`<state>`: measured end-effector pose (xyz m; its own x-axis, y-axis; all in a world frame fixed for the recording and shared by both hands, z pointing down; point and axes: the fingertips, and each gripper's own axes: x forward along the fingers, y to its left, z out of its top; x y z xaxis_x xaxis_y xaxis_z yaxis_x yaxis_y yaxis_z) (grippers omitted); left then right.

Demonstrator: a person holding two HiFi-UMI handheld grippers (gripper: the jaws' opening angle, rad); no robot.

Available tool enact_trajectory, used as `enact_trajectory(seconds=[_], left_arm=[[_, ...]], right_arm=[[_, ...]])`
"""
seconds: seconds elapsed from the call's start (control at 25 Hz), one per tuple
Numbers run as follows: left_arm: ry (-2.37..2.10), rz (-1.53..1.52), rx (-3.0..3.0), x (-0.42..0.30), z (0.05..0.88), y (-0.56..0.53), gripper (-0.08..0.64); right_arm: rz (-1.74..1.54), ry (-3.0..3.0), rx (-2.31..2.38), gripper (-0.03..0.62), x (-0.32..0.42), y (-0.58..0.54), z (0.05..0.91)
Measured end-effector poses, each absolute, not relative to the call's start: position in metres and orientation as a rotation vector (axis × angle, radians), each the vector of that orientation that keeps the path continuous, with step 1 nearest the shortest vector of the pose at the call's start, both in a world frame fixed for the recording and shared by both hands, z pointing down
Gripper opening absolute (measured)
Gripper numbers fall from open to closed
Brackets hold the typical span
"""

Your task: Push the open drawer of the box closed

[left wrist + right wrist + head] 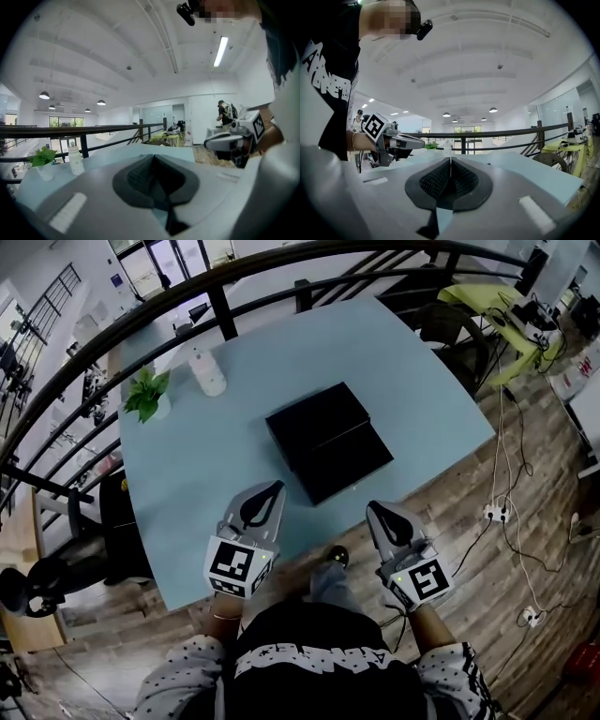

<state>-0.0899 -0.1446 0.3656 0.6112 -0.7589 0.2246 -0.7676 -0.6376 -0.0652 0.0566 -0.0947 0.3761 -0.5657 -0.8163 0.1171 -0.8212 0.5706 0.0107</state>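
Note:
A flat black box point(315, 420) lies in the middle of the light blue table point(187, 474). Its drawer point(349, 463) stands pulled out toward the near edge. My left gripper point(275, 486) hovers over the table's near edge, just left of the drawer's front, jaws shut and empty. My right gripper point(372, 506) hangs off the table's near corner, right of the drawer, also shut with nothing in it. In the left gripper view the pads point(140, 174) meet, and the right gripper point(225, 140) shows alongside. In the right gripper view the left gripper point(410, 140) appears at the left. Neither gripper view shows the box.
A small potted plant point(145, 395) and a white bottle point(208, 371) stand at the table's far left. A black railing point(216, 296) curves round the far side. Cables and a power strip point(494, 513) lie on the wooden floor at the right.

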Motion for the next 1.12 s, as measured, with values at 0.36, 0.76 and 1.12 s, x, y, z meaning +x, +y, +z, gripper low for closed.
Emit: enact_trajectory(seconds=[0.36,0.76,1.12], left_arm=[[-1.33,0.433,2.713,-0.06,0.404,-0.191,0.0],[-1.384,0.56,2.589,-0.06,0.458,-0.235,0.0],[-1.41,0.647,2.449,-0.079,0.501,-0.261,0.0]], right_arm=[[0.173,-2.637,1.383,-0.003,0.09,-0.129,0.427],[0.261,-2.564,1.344,0.008,0.103,-0.156,0.494],[0.349,-2.488,1.288,0.051,0.086,-0.169,0.54]])
